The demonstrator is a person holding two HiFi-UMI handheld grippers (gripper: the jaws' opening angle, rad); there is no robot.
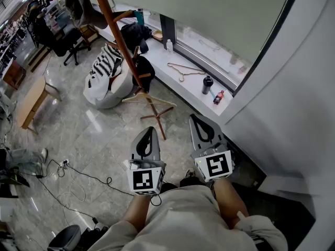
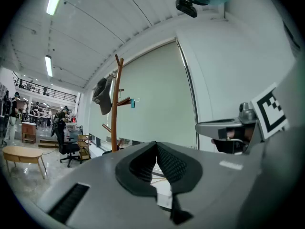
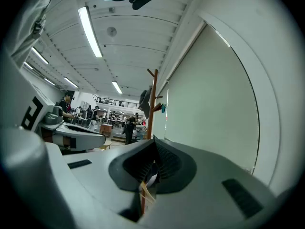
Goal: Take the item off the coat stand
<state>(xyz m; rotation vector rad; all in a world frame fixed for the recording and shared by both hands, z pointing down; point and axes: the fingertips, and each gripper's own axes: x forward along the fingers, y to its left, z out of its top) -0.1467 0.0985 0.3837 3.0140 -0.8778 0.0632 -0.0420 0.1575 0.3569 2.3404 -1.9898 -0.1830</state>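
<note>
Head view: the left gripper and right gripper are held pressed together and empty, well apart from the coat stand. Left gripper view: a grey garment, probably soft and light, is hung high on the stand. Right gripper view: it is best pinched by the fabric at its top.
</note>
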